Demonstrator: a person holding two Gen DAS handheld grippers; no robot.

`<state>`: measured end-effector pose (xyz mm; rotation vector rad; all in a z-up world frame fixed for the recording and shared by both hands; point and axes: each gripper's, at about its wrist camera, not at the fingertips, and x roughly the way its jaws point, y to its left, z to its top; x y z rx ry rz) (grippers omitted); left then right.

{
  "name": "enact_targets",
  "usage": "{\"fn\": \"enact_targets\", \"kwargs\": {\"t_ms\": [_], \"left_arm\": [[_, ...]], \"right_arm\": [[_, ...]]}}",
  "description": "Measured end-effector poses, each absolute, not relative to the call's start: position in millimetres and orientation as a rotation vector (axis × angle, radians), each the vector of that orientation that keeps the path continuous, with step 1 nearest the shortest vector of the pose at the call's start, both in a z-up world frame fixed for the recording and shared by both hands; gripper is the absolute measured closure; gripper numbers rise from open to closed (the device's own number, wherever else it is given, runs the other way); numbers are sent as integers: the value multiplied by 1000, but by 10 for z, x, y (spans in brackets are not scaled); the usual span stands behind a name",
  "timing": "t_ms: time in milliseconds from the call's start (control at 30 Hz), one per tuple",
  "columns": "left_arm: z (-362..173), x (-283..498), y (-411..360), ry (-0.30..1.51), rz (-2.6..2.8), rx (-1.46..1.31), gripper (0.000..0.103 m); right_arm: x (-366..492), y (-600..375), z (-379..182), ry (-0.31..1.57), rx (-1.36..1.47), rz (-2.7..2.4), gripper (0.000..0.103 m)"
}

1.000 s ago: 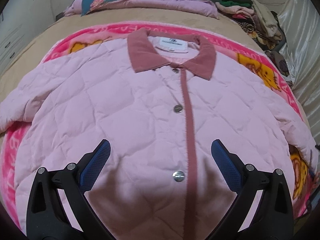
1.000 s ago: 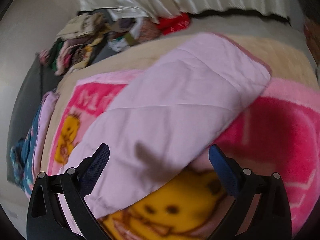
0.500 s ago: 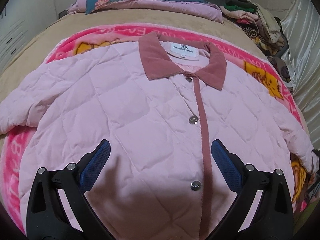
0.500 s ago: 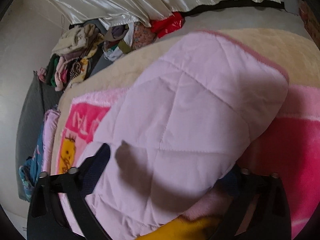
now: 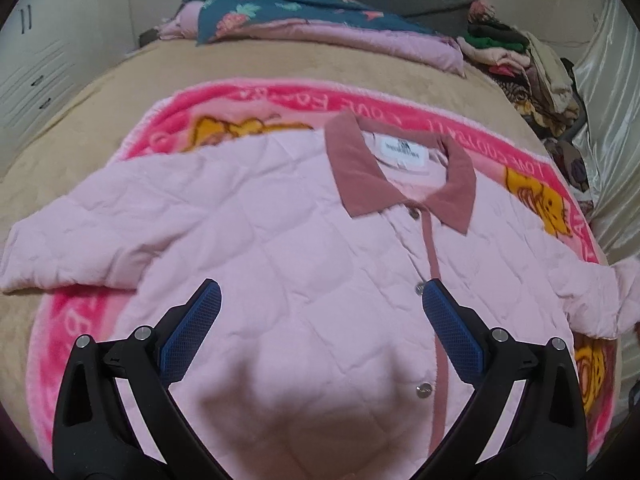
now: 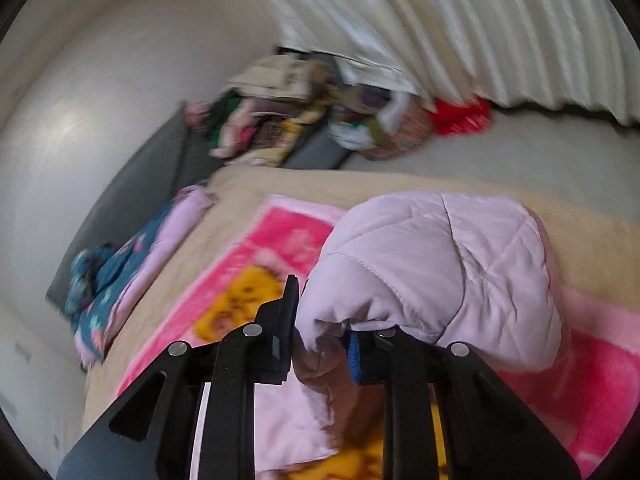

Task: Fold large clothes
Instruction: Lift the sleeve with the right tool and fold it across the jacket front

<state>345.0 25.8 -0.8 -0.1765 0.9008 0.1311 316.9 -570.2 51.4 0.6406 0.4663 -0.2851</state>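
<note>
A pale pink quilted jacket (image 5: 280, 248) with a dusty-rose collar (image 5: 360, 172) lies face up and buttoned on a pink cartoon blanket (image 5: 224, 104). Its two sleeves spread out to either side. My left gripper (image 5: 320, 300) hovers open above the jacket's lower front, with nothing between its blue pads (image 5: 192, 320). My right gripper (image 6: 320, 320) is closing its jaws on the jacket's sleeve (image 6: 440, 264), and the pads pinch the bunched fabric. That sleeve end is raised off the blanket (image 6: 280, 236) and droops over the right finger.
The blanket lies on a beige bedspread (image 5: 100, 120). Folded floral bedding (image 5: 288, 12) sits at the bed's head. A heap of clothes (image 5: 520, 60) is piled along the curtain side, with a white curtain (image 6: 440, 20) behind. White cupboards (image 5: 48, 40) stand at the left.
The right gripper went from wide open over the flat sleeve to closed on it, then lifted the sleeve end. The left gripper drew back and up, so more of the jacket shows.
</note>
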Motion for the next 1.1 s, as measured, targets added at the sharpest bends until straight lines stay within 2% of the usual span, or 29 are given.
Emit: {"fn": "enact_targets", "kwargs": {"t_ms": [200,467,867,1100], "left_arm": [[112,3381,424,864,138,-183,8],[216,3317,605,821,133,-211,8],[169,3212,836,783,130,-281,8],[50,3236,1030,782,119,-341,8]], "right_arm": [[3277,-5082,973,421,482,-179,84],[3363,-4327,1311,394,335,-73,84],[3429,-3258,1500,382,153,53,84],[3502,-2738,1401,388,50,106,84]]}}
